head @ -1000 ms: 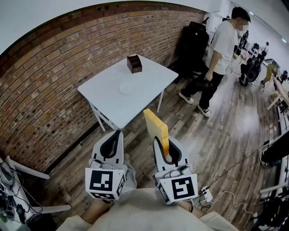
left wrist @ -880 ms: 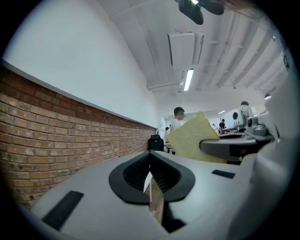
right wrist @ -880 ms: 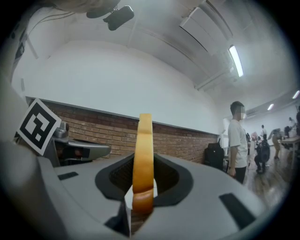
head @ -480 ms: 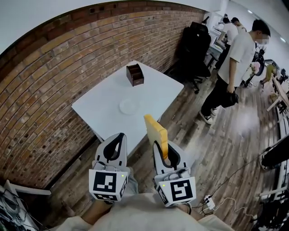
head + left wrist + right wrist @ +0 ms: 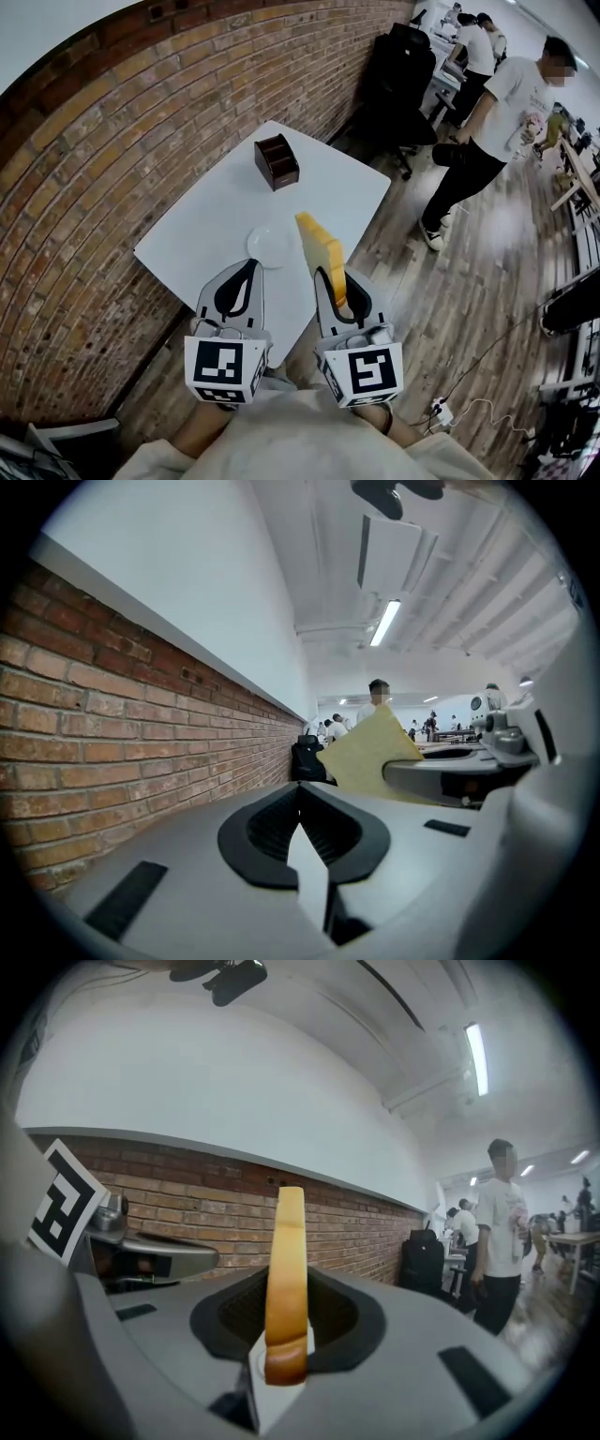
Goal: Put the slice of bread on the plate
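A thick slice of bread [image 5: 320, 247] with a brown crust stands upright on edge, and my right gripper [image 5: 329, 275] is shut on its lower end. In the right gripper view the slice [image 5: 285, 1269] rises straight up from between the jaws of that gripper [image 5: 284, 1349]. My left gripper [image 5: 248, 266] is alongside, shut with nothing in it; its own view shows the closed jaws [image 5: 300, 787] and the bread [image 5: 368, 757] off to the right. Both grippers hover over the near edge of the white table [image 5: 187, 246]. A small white plate [image 5: 271, 246] lies on it, just beyond the left gripper.
A dark brown wooden box [image 5: 277, 161] stands on the table's far part. A brick wall [image 5: 84, 169] runs along the left. A black office chair [image 5: 401, 75] and people [image 5: 487, 122] are at the far right on the wood floor. A power strip [image 5: 437, 408] lies near my feet.
Both grippers, with the bread, have come forward to the table, which was well ahead a second ago. The plate now lies just past the left gripper. The standing person has walked farther right.
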A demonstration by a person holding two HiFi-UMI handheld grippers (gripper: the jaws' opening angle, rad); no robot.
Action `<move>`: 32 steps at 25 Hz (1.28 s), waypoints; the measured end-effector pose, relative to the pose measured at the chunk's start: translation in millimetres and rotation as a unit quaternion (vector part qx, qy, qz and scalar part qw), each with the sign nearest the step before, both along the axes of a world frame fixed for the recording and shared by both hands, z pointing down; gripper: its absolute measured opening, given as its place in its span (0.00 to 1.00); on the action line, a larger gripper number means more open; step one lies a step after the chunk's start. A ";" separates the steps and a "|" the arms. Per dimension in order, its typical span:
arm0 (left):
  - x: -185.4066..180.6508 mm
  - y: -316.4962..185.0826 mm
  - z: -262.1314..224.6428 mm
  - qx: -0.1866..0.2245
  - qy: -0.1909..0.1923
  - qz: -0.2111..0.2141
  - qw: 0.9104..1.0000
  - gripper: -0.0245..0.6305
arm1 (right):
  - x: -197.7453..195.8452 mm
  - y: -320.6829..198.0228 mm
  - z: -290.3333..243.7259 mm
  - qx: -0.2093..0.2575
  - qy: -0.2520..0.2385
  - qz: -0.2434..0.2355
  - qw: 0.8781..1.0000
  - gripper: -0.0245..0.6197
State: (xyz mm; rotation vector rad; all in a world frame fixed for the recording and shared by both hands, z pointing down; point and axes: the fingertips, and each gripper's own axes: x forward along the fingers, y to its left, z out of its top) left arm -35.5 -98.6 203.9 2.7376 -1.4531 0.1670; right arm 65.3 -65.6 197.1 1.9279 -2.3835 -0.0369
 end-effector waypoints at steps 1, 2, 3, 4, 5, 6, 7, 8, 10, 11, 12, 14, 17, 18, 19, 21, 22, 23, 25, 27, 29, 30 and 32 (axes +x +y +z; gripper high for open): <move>-1.1 -8.4 2.3 -0.003 0.000 0.000 1.000 0.05 | -1.1 -9.0 1.6 -0.003 0.000 0.001 1.000 0.18; -2.2 -15.9 4.5 -0.005 0.001 -0.001 1.000 0.05 | -2.2 -16.9 2.9 -0.005 0.001 0.001 1.000 0.18; -3.2 -22.0 6.8 -0.007 0.001 -0.001 1.000 0.05 | -3.4 -23.2 4.1 -0.006 0.001 0.001 1.000 0.18; -4.2 -26.6 9.2 -0.009 0.002 -0.002 1.000 0.05 | -4.5 -27.7 5.5 -0.008 0.002 0.000 1.000 0.18; -5.0 -29.7 11.6 -0.011 0.002 -0.003 1.000 0.05 | -5.4 -30.6 7.4 -0.011 0.003 -0.001 1.000 0.18; -5.4 -32.1 14.0 -0.014 0.002 -0.004 1.000 0.05 | -5.9 -32.5 9.7 -0.015 0.004 -0.002 1.000 0.18; -5.2 -34.1 16.2 -0.016 0.002 -0.005 1.000 0.05 | -5.7 -34.2 12.3 -0.019 0.004 -0.004 1.000 0.18; -4.6 -36.1 18.0 -0.017 0.001 -0.006 1.000 0.05 | -4.8 -36.0 14.8 -0.022 0.003 -0.006 1.000 0.18; -3.5 -40.8 20.9 -0.017 -0.002 -0.008 1.000 0.05 | -2.0 -40.2 19.2 -0.025 -0.002 -0.006 1.000 0.18; -3.5 -43.5 22.2 -0.017 -0.003 -0.009 1.000 0.05 | -0.9 -42.6 21.3 -0.026 -0.004 -0.007 1.000 0.18; -3.9 -46.0 23.4 -0.018 -0.003 -0.012 1.000 0.05 | -0.4 -45.0 23.6 -0.027 -0.005 -0.008 1.000 0.18; -4.7 -49.1 25.6 -0.021 -0.004 -0.018 1.000 0.05 | 0.0 -48.9 27.7 -0.034 -0.006 -0.015 0.999 0.18; -3.1 -54.0 27.1 -0.021 -0.004 -0.025 0.999 0.05 | 0.9 -54.9 29.6 -0.038 -0.001 -0.025 0.999 0.18; -2.0 -56.3 27.2 -0.020 -0.003 -0.026 0.999 0.05 | 1.3 -57.6 29.2 -0.038 0.001 -0.028 0.999 0.18; -1.3 -58.5 27.6 -0.020 -0.001 -0.028 0.999 0.05 | 1.5 -60.3 28.7 -0.037 0.003 -0.031 0.999 0.18; -1.3 -62.3 29.9 -0.021 0.002 -0.032 0.999 0.05 | 1.0 -65.2 28.4 -0.034 0.005 -0.036 0.999 0.18; -1.7 -63.6 31.7 -0.022 0.003 -0.034 0.999 0.05 | 0.3 -67.2 28.9 -0.034 0.006 -0.039 0.999 0.18; -2.2 -64.4 33.6 -0.024 0.004 -0.035 0.999 0.05 | -0.4 -68.7 29.9 -0.033 0.006 -0.042 0.999 0.18; -3.3 -65.0 36.1 -0.025 0.006 -0.038 0.999 0.05 | -1.9 -71.2 33.0 -0.035 0.007 -0.047 0.998 0.18; -4.7 -67.5 36.8 -0.021 0.009 -0.040 0.999 0.05 | -3.8 -75.7 36.2 -0.037 0.010 -0.053 0.998 0.18; -5.9 -71.1 40.9 -0.023 0.008 -0.042 0.999 0.05 | -6.3 -80.3 40.8 -0.038 0.011 -0.058 0.998 0.18; -5.9 -72.4 44.2 -0.026 0.008 -0.042 0.999 0.05 | -7.4 -81.9 44.0 -0.039 0.011 -0.061 0.997 0.18; -5.8 -74.3 51.4 -0.035 0.009 -0.043 0.998 0.05 | -9.1 -84.3 51.3 -0.045 0.011 -0.064 0.997 0.18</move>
